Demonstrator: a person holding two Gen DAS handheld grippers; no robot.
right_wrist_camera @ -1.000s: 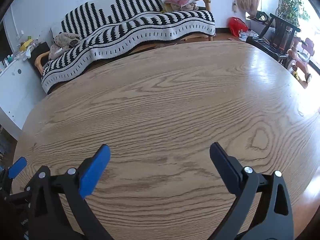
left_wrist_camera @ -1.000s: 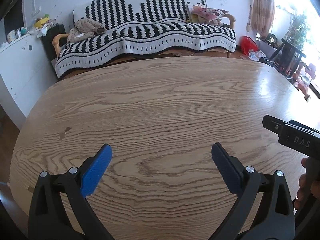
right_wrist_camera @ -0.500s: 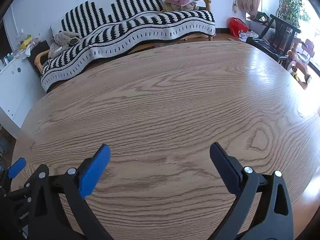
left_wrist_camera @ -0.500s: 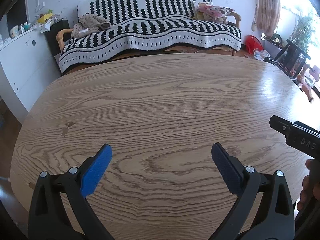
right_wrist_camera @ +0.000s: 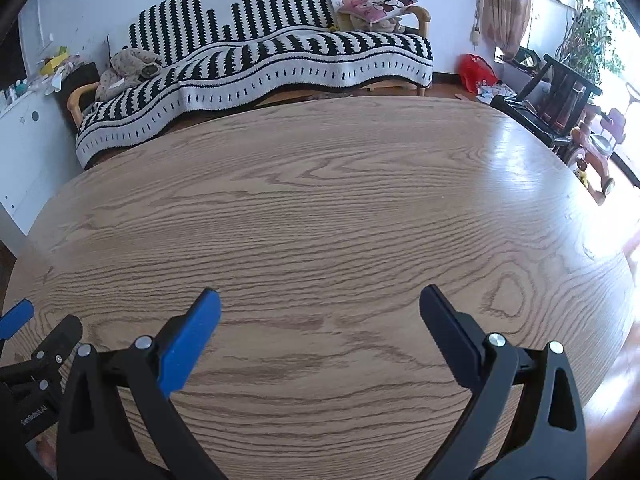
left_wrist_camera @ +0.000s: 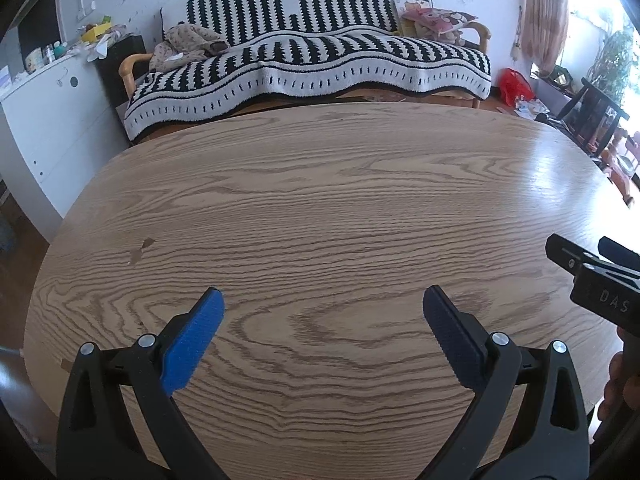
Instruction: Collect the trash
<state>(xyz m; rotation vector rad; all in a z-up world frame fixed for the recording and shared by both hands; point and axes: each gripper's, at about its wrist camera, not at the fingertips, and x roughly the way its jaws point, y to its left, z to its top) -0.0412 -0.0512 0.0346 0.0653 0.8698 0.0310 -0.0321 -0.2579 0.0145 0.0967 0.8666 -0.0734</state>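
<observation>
No trash shows on the round wooden table (left_wrist_camera: pixel 320 208) in either view. My left gripper (left_wrist_camera: pixel 323 300) is open and empty, held over the table's near part. My right gripper (right_wrist_camera: pixel 320 300) is open and empty too, over the near part of the same table (right_wrist_camera: pixel 340 200). The right gripper's black body (left_wrist_camera: pixel 600 280) shows at the right edge of the left wrist view, and the left gripper's blue fingertip (right_wrist_camera: pixel 16 316) at the left edge of the right wrist view.
A sofa under a black-and-white striped blanket (left_wrist_camera: pixel 308 60) stands beyond the table. A white cabinet (left_wrist_camera: pixel 48 120) is at the left. A red bag (right_wrist_camera: pixel 476 70), a dark chair (right_wrist_camera: pixel 552 96) and a child's ride-on toy (right_wrist_camera: pixel 596 152) are at the right.
Both views have shifted slightly, the left gripper turning a little leftward and rising. Both grippers stay open and empty.
</observation>
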